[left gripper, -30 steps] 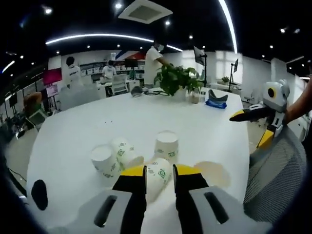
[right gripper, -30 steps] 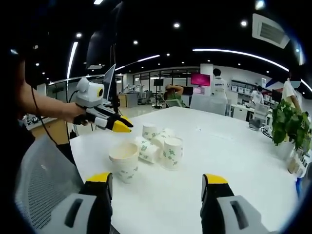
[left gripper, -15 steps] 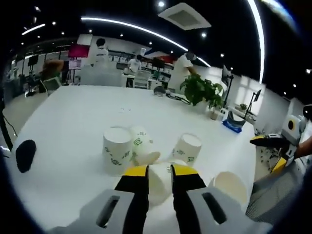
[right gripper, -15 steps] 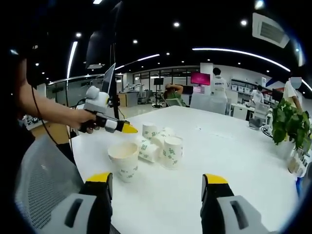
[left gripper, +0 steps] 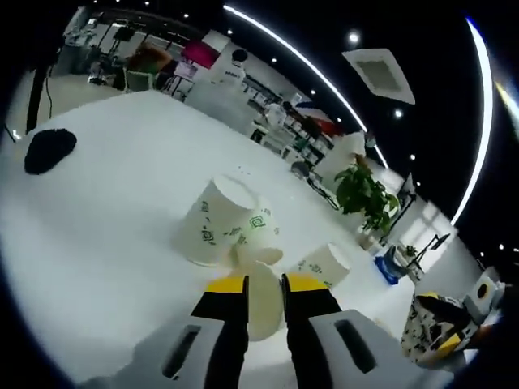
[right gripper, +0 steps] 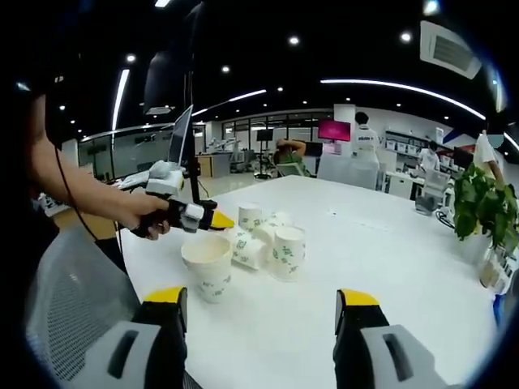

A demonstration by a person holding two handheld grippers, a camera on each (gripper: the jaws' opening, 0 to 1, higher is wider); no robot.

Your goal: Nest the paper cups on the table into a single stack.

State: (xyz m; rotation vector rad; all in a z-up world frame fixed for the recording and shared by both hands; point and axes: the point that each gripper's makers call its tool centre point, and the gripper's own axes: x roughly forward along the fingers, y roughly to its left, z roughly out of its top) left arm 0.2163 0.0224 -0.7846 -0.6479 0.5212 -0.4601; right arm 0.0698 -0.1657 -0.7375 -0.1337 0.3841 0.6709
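Several white paper cups with green logos cluster on the white table [right gripper: 389, 251]. In the left gripper view my left gripper [left gripper: 265, 284] is shut on a lying cup [left gripper: 263, 306]. Just beyond it stand an upside-down cup [left gripper: 212, 220] and another cup [left gripper: 324, 263], with a tipped cup [left gripper: 256, 233] between them. In the right gripper view my right gripper [right gripper: 261, 298] is open and holds nothing. Ahead of it an upright cup [right gripper: 207, 264] stands nearest, with an upside-down cup [right gripper: 288, 252] and a lying cup [right gripper: 246, 250] behind. The left gripper [right gripper: 212, 219] reaches into the cluster from the left.
A black object [left gripper: 49, 150] lies on the table at far left. A potted plant [right gripper: 480, 209] stands at the table's far end. A mesh chair back [right gripper: 73, 300] sits at the near table edge. People stand and sit in the office behind.
The left gripper has dropped lower and closer to the cup cluster and rolled, so its view tilts. It still grips the same cup. The right gripper has not moved.
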